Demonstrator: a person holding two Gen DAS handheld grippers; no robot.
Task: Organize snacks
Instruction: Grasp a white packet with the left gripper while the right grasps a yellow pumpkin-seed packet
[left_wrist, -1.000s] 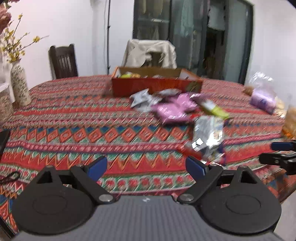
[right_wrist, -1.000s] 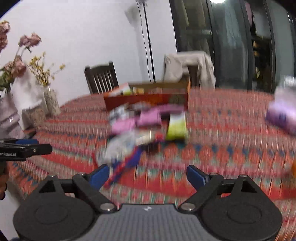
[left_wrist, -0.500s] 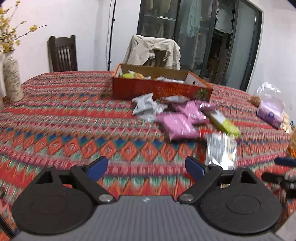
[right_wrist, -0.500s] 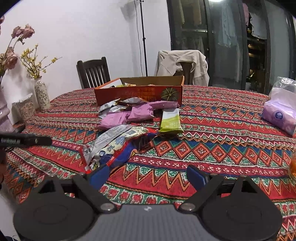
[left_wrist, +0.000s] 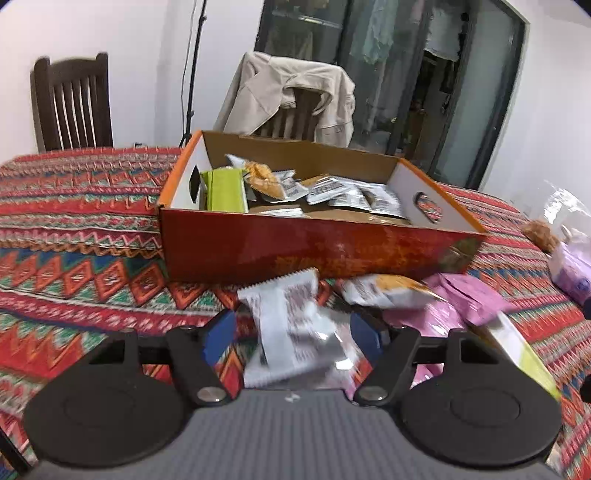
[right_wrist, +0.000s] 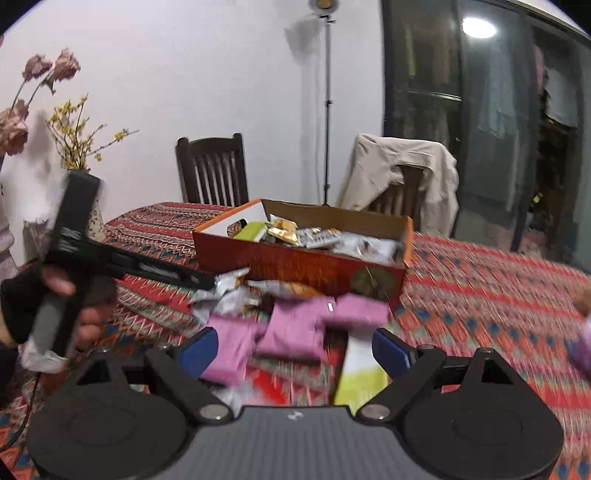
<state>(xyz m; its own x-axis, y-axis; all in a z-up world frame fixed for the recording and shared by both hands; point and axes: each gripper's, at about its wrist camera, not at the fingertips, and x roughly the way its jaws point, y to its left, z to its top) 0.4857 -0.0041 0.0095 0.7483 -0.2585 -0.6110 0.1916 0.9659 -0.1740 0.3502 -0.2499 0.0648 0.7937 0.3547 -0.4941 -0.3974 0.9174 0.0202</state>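
An orange cardboard box (left_wrist: 317, 251) (right_wrist: 295, 262) holds several snack packets. Loose snacks lie on the cloth in front of it. My left gripper (left_wrist: 291, 334) is open, its jaws either side of a silver-white packet (left_wrist: 291, 332). My right gripper (right_wrist: 293, 349) is open over pink packets (right_wrist: 295, 328) and a white-and-green packet (right_wrist: 360, 373). An orange-and-white packet (left_wrist: 384, 291) and more pink packets (left_wrist: 469, 299) lie to the right in the left wrist view. The left gripper's body (right_wrist: 74, 258) shows at the left of the right wrist view.
A patterned red tablecloth (left_wrist: 74, 236) covers the table. A vase of flowers (right_wrist: 79, 166) stands at the left edge. Two chairs (left_wrist: 74, 107) (right_wrist: 399, 181) stand behind, one draped with a beige jacket. A bag of purple packs (left_wrist: 569, 266) lies at the far right.
Both grippers have moved forward across the table to the loose snacks in front of the box. Both stay open.
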